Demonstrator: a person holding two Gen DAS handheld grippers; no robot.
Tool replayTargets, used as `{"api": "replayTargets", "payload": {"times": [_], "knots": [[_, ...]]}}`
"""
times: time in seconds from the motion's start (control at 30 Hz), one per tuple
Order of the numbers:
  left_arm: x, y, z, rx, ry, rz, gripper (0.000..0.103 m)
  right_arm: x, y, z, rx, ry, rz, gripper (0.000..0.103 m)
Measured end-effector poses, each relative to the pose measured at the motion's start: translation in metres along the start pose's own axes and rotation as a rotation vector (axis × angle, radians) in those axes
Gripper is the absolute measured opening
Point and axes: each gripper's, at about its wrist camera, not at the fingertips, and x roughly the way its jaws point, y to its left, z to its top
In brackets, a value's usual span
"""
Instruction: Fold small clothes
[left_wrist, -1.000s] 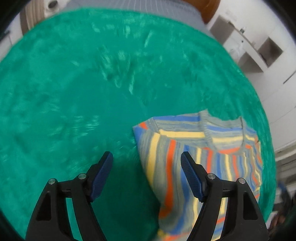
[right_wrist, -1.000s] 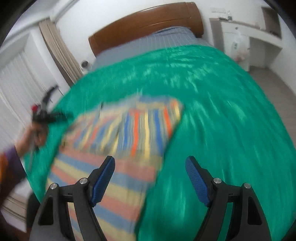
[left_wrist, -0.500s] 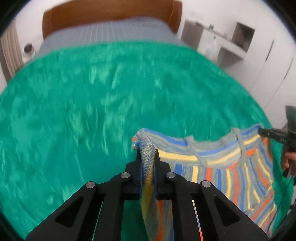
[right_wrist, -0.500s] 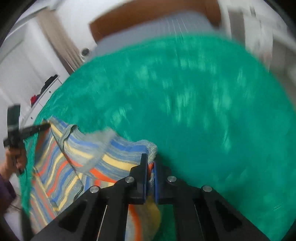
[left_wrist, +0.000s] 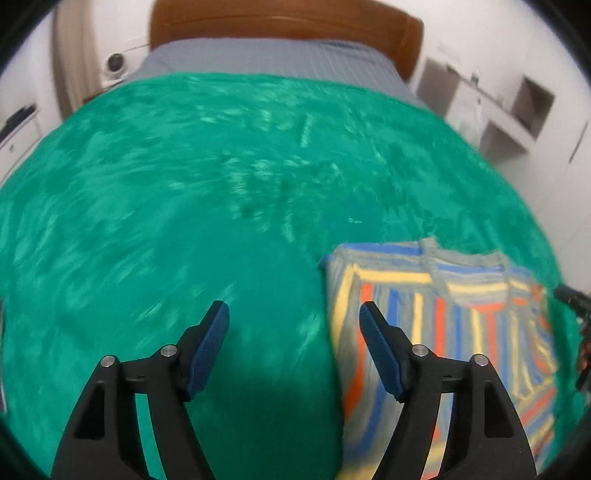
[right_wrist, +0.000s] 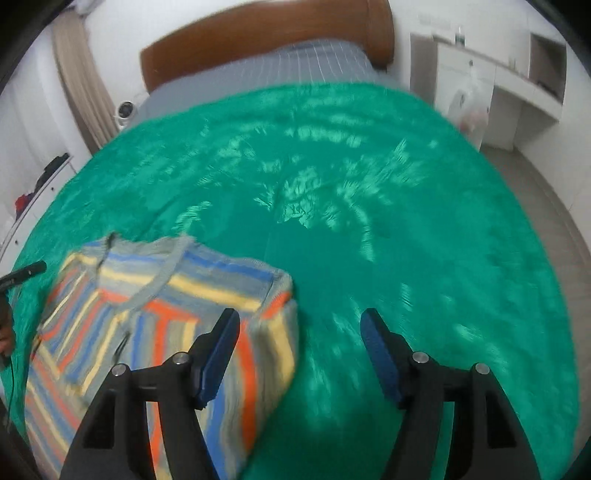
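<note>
A small knitted garment with blue, yellow, orange and grey stripes lies flat on the green blanket, neckline toward the headboard. My left gripper hovers just left of the garment's top left corner. Its jaws are opening, and only blanket shows between them. In the right wrist view the garment lies at the lower left. My right gripper is over its top right corner with its jaws opening; the cloth edge lies beneath the gap, untouched by the pads.
A wooden headboard and grey sheet close the far end of the bed. White shelving and tiled floor lie to the right. A curtain and a round white device stand on the left.
Half a second ago both grippers were shut on the garment's top corners, holding them up. Both have let go, and the garment now lies flat on the blanket.
</note>
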Motion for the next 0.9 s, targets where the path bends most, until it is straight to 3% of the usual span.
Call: {"api": "replayTargets", "payload": {"times": [0.1, 0.23, 0.3, 0.43, 0.57, 0.73, 0.9], "knots": [[-0.046, 0.012, -0.038, -0.012, -0.041, 0.015, 0.089, -0.05, 0.003, -0.026, -0.039, -0.052, -0.002, 0.075], [-0.085, 0.022, -0.1, -0.006, -0.03, 0.072, 0.091, -0.108, 0.004, -0.082, -0.029, -0.098, 0.005, 0.081], [-0.095, 0.024, -0.136, -0.014, -0.009, 0.122, 0.091, -0.126, 0.008, -0.117, -0.019, -0.106, -0.011, 0.082], [-0.09, 0.031, -0.184, -0.101, 0.011, 0.134, 0.091, -0.138, 0.011, -0.172, 0.039, -0.104, -0.033, 0.082], [-0.088, 0.037, -0.209, -0.15, -0.025, 0.147, 0.091, -0.14, 0.011, -0.209, 0.126, -0.097, -0.055, 0.082], [-0.092, 0.031, -0.225, -0.098, -0.072, 0.153, 0.096, -0.154, 0.012, -0.236, 0.193, -0.146, -0.091, 0.082], [-0.09, 0.035, -0.23, -0.12, -0.092, 0.136, 0.097, -0.157, 0.014, -0.256, 0.212, -0.179, -0.142, 0.082]]}}
